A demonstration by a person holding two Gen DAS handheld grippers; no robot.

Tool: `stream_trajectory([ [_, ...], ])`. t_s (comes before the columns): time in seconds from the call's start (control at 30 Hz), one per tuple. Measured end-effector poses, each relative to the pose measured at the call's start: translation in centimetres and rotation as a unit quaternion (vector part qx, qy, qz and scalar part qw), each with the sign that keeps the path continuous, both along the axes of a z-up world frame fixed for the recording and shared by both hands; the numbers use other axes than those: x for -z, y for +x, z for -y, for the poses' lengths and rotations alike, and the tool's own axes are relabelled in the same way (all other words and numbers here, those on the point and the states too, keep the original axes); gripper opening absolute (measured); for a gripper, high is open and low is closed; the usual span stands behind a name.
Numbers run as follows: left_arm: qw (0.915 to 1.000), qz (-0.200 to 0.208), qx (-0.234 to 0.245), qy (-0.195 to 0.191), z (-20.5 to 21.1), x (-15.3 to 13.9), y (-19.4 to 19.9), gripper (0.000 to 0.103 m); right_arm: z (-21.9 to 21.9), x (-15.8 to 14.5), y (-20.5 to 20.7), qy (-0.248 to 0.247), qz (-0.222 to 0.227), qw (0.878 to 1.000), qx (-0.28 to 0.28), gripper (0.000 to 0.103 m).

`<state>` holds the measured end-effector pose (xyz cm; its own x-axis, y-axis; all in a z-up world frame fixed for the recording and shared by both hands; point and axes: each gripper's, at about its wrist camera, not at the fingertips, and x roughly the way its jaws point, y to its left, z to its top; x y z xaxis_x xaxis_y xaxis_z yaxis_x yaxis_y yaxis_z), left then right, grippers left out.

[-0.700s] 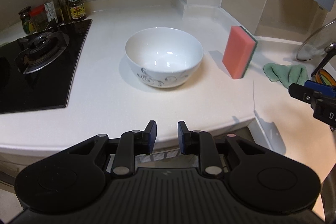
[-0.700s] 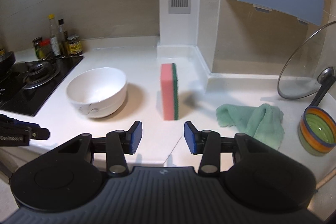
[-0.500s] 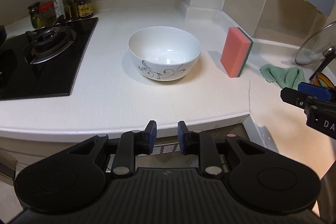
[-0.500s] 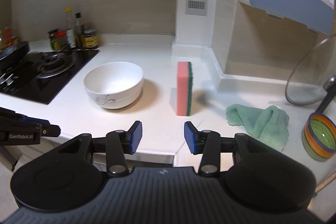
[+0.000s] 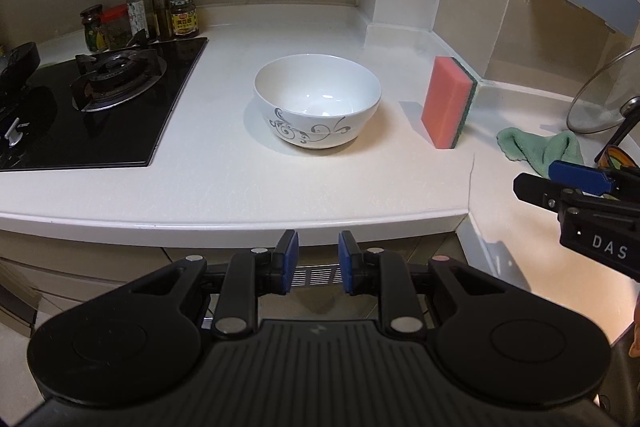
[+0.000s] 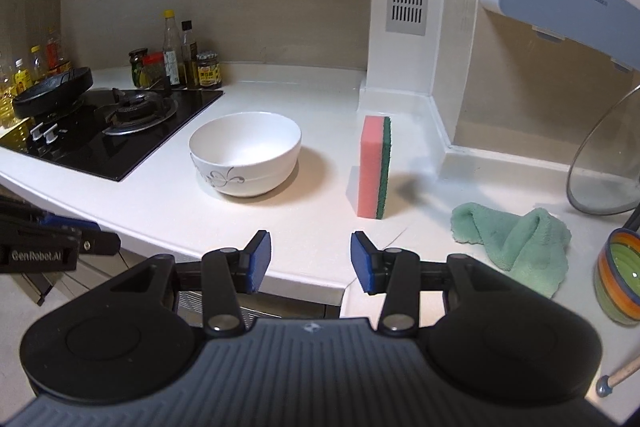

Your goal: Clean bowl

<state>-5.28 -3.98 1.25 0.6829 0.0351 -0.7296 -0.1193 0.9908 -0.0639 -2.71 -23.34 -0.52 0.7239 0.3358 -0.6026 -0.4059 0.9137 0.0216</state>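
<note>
- Bowl (image 5: 317,101): white with a grey scroll pattern, upright and empty on the pale tabletop (image 5: 224,183), roughly mid-counter, with bare surface all round it.
- Pink sponge (image 5: 449,107) with a green scouring face stands on its narrow edge to the right of the bowl, near it but not touching; in the right wrist view it sits almost straight ahead of the fingers.
- Black gas hob (image 5: 100,107) lies to the left of the bowl, clear of it, with a dark pan (image 6: 54,95) on its far burner.
- Sauce bottles and jars (image 5: 148,19) cluster against the wall behind the hob.
- Green cloth (image 6: 512,239) lies crumpled further right, past the sponge; beside it are a striped small bowl (image 6: 618,283) and a glass lid (image 6: 604,163) leaning upright.
- White vented column (image 6: 404,7) rises from the tabletop behind the sponge.
- Left hand-held gripper (image 5: 313,261) hangs off the front edge of the tabletop, jaws parted with nothing between them.
- Right hand-held gripper (image 6: 311,261) also sits before the counter edge, jaws spread wide and empty.
- Nothing lies between either hand-held gripper and the bowl except open tabletop.
</note>
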Motion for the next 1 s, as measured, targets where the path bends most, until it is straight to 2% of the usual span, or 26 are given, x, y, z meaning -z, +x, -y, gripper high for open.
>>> stream_trajectory([
  [1.0, 0.9999, -0.003, 0.01, -0.005, -0.1, 0.5, 0.5, 0.026, -0.4, 0.6, 0.2, -0.003, -0.002, 1.0, 0.009, 0.039],
])
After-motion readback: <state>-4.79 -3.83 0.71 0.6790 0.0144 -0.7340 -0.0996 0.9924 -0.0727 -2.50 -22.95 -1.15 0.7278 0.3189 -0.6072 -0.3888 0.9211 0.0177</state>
